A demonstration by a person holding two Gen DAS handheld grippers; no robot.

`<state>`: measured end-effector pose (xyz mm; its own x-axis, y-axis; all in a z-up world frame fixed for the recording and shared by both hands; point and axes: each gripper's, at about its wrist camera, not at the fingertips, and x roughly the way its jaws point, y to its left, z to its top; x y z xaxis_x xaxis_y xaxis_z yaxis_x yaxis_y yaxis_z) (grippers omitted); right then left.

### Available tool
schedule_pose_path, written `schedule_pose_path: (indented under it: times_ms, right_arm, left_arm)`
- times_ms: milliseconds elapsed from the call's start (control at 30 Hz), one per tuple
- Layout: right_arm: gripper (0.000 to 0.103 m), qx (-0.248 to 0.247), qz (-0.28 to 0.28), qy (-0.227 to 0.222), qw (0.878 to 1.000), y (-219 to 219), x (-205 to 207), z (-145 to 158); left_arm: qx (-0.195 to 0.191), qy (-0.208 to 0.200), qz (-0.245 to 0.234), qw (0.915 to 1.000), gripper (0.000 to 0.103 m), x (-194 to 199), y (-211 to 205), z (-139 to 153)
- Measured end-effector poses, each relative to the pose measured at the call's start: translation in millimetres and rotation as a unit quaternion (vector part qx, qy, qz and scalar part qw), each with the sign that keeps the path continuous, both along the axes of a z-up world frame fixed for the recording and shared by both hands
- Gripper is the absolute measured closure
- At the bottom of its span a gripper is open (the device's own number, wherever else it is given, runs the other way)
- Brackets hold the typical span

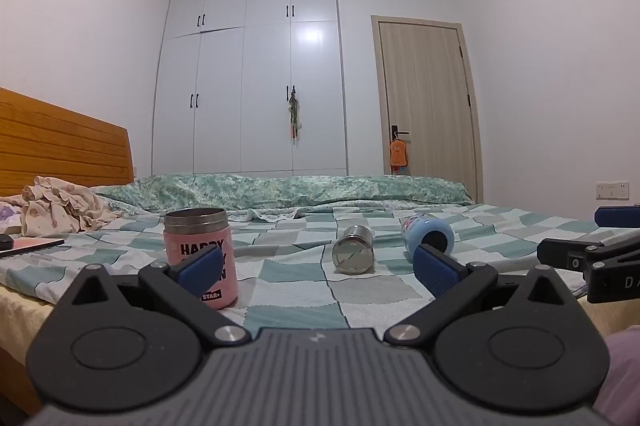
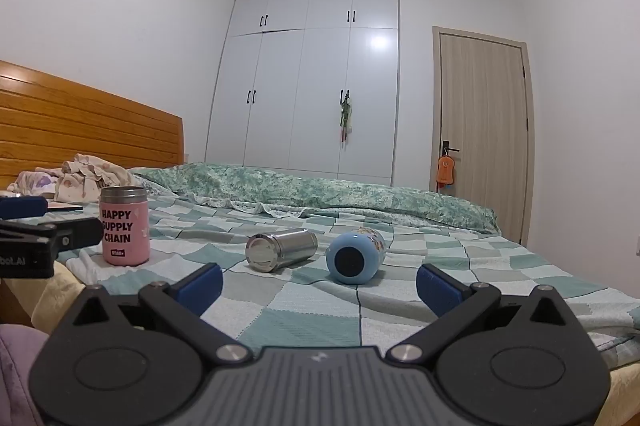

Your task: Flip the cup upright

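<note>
Checkered bed [image 2: 304, 310], steel cup [image 2: 280, 250] and blue cup [image 2: 354, 258] toppled; both grippers released, empty.

Both wrist cameras sit low at the bed's [image 1: 288, 310] near edge, side by side, facing the wardrobe [image 2: 308, 86]; both views share the pink cup [image 1: 200, 258].
</note>
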<state>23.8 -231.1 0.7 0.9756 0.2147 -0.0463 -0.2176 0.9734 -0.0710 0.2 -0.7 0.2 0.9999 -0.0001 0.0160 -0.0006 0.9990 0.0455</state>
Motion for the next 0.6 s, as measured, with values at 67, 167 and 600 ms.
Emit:
schedule_pose_path:
  times_ms: [67, 167, 600]
  right_arm:
    - [0.000, 0.001, 0.000, -0.001, 1.000, -0.3, -0.2, 0.0]
    - [0.000, 0.001, 0.001, 0.000, 1.000, 0.3, -0.3, 0.0]
    - [0.000, 0.003, 0.000, -0.001, 1.000, 1.6, -0.7, 0.0]
  left_arm:
    - [0.001, 0.000, 0.000, 1.0000, 0.000, -0.2, -0.2, 0.0]
    - [0.001, 0.000, 0.000, 1.0000, 0.000, -0.2, -0.2, -0.1]
    - [0.001, -0.001, 0.000, 1.0000, 0.000, -1.5, -1.7, 0.2]
